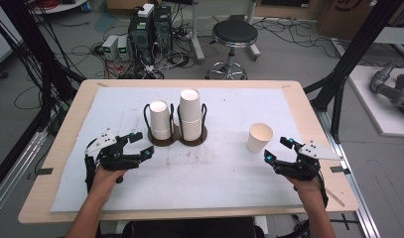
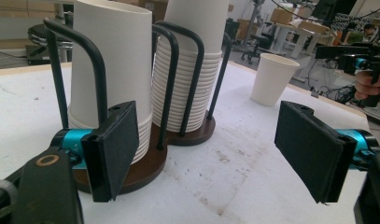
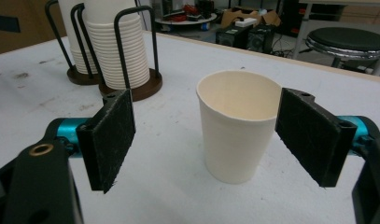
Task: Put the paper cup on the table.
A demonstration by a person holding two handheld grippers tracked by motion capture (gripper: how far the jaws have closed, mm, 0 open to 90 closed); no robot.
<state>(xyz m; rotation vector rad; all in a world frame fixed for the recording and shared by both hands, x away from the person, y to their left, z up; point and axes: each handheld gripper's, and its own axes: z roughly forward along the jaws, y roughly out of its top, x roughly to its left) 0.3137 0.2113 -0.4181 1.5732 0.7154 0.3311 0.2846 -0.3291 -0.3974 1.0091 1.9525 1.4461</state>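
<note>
Two hand-held grippers sit nearest, both with jaws spread and empty: the right gripper (image 1: 278, 150) just short of a lone upright paper cup (image 1: 259, 137), the left gripper (image 1: 140, 145) well to the cup's left. Beyond, left of the cup, a wire holder (image 1: 176, 135) keeps two cup stacks. The cup looks light, thin-walled and easily crushed, so a gentle mid-wall squeeze seems best.

Both cup stacks' (image 2: 113, 60) tops are cropped in each claw view.

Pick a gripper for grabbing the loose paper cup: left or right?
Right. The right gripper is open just short of the loose paper cup, jaws lined up either side. The left gripper faces the cup holder, farther away.
</note>
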